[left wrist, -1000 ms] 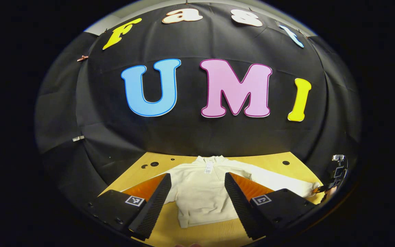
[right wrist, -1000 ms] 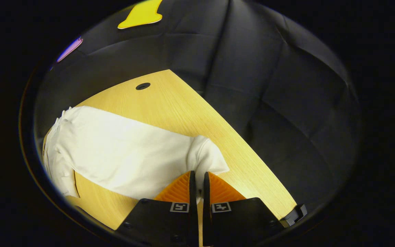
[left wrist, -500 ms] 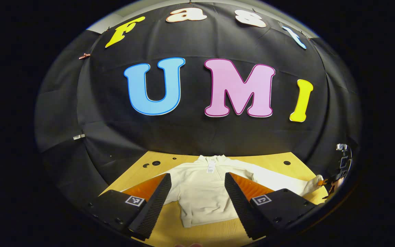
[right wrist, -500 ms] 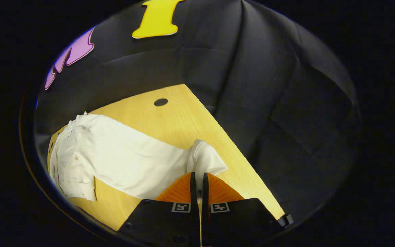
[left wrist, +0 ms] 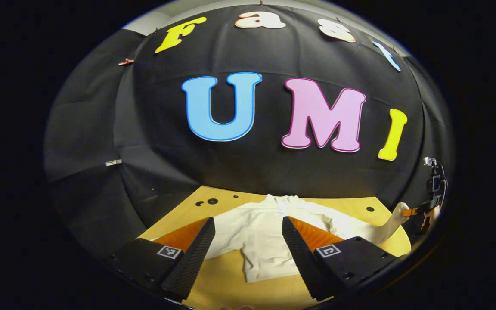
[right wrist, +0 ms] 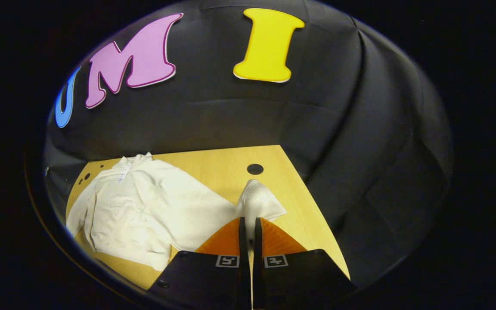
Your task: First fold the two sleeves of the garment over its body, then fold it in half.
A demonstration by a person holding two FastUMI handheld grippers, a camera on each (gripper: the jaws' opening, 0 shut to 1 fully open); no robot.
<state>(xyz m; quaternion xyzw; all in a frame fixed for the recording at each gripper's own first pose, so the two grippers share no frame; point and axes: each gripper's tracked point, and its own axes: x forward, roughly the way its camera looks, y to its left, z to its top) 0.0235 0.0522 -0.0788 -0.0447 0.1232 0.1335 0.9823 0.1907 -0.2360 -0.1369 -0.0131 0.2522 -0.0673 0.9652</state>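
**Right sleeve pinched and raised, left hand-held gripper idle**

Left gripper view: the left hand-held gripper (left wrist: 248,228) has its two fingers spread wide and nothing between them. It hangs above the near edge of the wooden bench (left wrist: 224,280). Past the fingers, the white garment (left wrist: 265,245) lies flat on the bench, collar at 12 o'clock against the booth wall, hem toward 6 o'clock. One sleeve (left wrist: 373,230) runs out toward 3 o'clock, its cuff lifted off the bench. At the cuff's end the right hand-held gripper (left wrist: 408,211) meets it, with part of a hand behind it.

Right gripper view: the right hand-held gripper (right wrist: 248,224) has its fingers closed together on the sleeve (right wrist: 256,204) cuff, cloth bunching up just beyond the tips. The rest of the garment (right wrist: 140,206) spreads toward 9 o'clock on the bench (right wrist: 304,215). A round hole (right wrist: 255,168) in the benchtop sits just past the cuff at 12 o'clock.
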